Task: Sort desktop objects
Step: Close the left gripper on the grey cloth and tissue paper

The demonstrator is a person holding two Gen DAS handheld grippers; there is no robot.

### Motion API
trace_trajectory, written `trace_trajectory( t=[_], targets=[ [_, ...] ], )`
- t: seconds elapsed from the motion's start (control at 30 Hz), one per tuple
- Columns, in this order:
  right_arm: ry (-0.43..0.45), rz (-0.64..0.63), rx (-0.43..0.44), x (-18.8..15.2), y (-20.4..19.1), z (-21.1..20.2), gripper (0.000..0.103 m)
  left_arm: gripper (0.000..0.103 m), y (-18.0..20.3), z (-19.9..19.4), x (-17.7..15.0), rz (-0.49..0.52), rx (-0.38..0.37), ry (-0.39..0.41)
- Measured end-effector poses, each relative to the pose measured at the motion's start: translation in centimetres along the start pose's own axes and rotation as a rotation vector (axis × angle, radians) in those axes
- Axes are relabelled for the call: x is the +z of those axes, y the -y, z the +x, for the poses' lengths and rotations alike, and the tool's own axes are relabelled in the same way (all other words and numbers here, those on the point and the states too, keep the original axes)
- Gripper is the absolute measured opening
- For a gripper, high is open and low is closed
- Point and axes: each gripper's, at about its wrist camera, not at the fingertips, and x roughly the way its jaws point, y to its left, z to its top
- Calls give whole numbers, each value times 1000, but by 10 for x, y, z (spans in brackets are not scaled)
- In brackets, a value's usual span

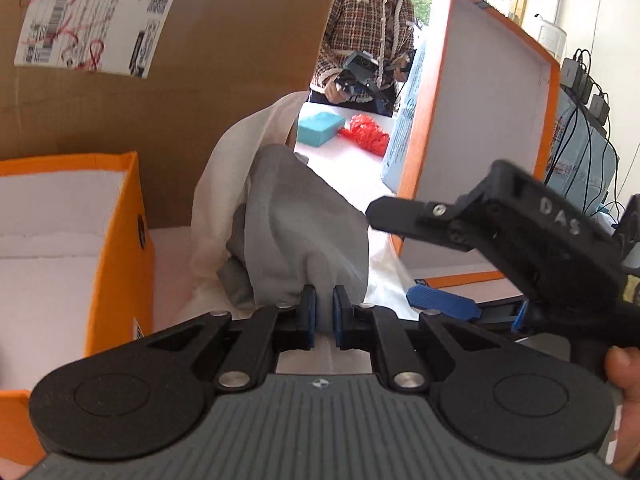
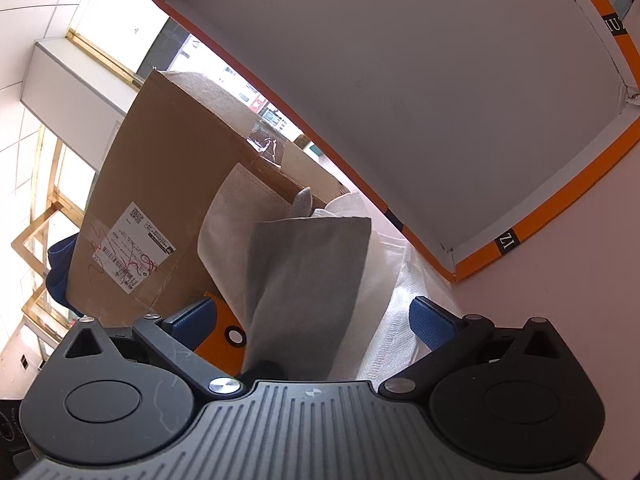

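Note:
A grey cloth [image 1: 304, 216] stands bunched up in the middle, with a white fabric bag [image 1: 218, 184] draped behind it. My left gripper [image 1: 324, 312] is shut on the grey cloth's lower edge. To its right, my right gripper [image 1: 480, 308] stands open and low; a blue pad [image 1: 440, 304] shows. In the right wrist view the grey cloth [image 2: 308, 280] hangs between the spread fingers of the right gripper [image 2: 314, 320] without being pinched, with the white fabric bag [image 2: 236, 216] behind it and white paper [image 2: 396, 300] under it.
An open orange box [image 1: 120, 240] with white lining sits left, and an upright orange lid [image 1: 480, 120] right. A large cardboard box [image 1: 200, 60] fills the back. Farther off, a person [image 1: 368, 28] holds grippers over a teal box [image 1: 320, 128] and a red bundle [image 1: 366, 134].

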Motion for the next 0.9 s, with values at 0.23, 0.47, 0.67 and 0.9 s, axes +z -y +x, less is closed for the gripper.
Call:
trace_trajectory(
  t=[0.23,0.47,0.67,0.9],
  targets=[
    [-24,25,48,1,5,0,103,8,4,5,-3,39,-43,-117],
    [-95,51,44,0,13,10,97,8,6,12,-11,85,-83,-154],
    [-128,13,43,-4,7,17,76,8,14,14,-18,156,-112,-200],
    [-120,-106,-57,-7,-2,21,18,9,14,14,-22,167,-108,-208]
  ],
)
